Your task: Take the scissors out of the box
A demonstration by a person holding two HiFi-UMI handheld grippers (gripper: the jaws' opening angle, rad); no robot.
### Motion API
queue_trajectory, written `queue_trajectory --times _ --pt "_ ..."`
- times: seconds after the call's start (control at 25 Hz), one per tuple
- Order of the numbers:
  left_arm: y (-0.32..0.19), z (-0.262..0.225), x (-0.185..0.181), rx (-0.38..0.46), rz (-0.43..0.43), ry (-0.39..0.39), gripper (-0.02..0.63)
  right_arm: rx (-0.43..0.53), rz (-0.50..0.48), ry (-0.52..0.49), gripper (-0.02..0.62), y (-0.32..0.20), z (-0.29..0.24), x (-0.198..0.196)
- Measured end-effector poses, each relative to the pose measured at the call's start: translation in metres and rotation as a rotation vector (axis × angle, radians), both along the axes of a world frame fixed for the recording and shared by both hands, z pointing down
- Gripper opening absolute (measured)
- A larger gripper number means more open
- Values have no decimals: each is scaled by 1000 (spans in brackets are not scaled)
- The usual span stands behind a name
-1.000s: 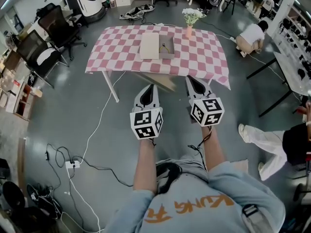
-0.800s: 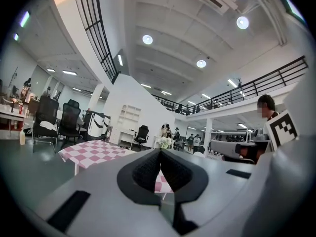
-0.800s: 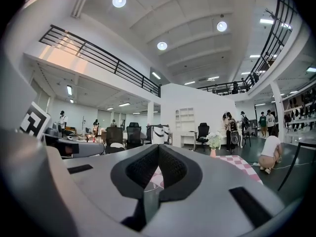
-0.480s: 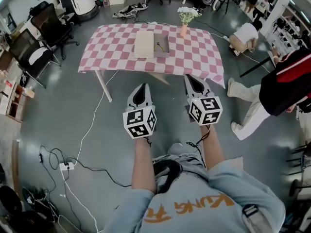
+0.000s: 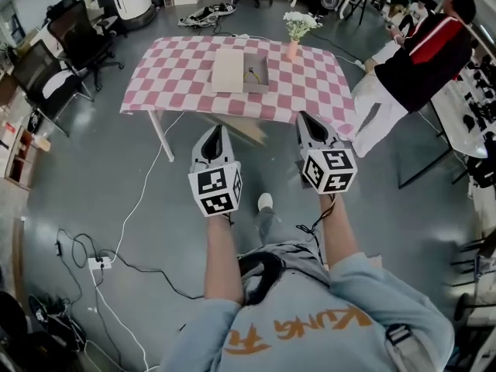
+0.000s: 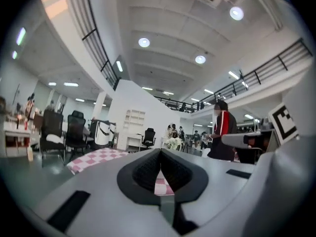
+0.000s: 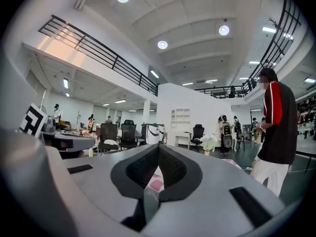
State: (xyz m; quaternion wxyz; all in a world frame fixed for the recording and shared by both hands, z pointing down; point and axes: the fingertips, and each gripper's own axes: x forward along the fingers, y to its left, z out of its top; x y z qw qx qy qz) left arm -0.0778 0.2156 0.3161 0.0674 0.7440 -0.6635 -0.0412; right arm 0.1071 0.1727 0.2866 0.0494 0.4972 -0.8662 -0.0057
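The open grey box (image 5: 260,74) stands on the pink-checked table (image 5: 310,91) far ahead in the head view, its pale lid (image 5: 229,70) lying flat on its left. Something small and yellowish, probably the scissors (image 5: 250,74), lies inside; it is too small to make out clearly. My left gripper (image 5: 215,132) and right gripper (image 5: 304,119) are held level over the floor, well short of the table. Both are shut and hold nothing. The left gripper (image 6: 160,152) and right gripper (image 7: 159,147) look toward the table with their pads closed together.
A vase of flowers (image 5: 295,31) stands behind the box. A person in a red and black jacket (image 5: 418,60) stands by the table's right end. Office chairs (image 5: 74,41) stand at the left. Cables and a power strip (image 5: 97,263) lie on the floor.
A person in a red and black jacket has walked in from the right to the table's right end. Both grippers have drifted a little forward, the left one also leftward. Both stay shut.
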Motion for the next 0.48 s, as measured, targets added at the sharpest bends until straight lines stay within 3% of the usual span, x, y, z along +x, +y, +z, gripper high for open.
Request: queue_trajectory --times 0.08,0.28,0.48 --pt "-6 -9 8 27 23 -47 20 5 -27 -1 -3 -10 1 -12" --pt "-31 -6 6 21 43 -47 20 13 -86 -23 -3 -35 2 -39" --pt "-67 8 -2 -4 31 -23 20 -11 -69 -48 -3 -77 13 -33"
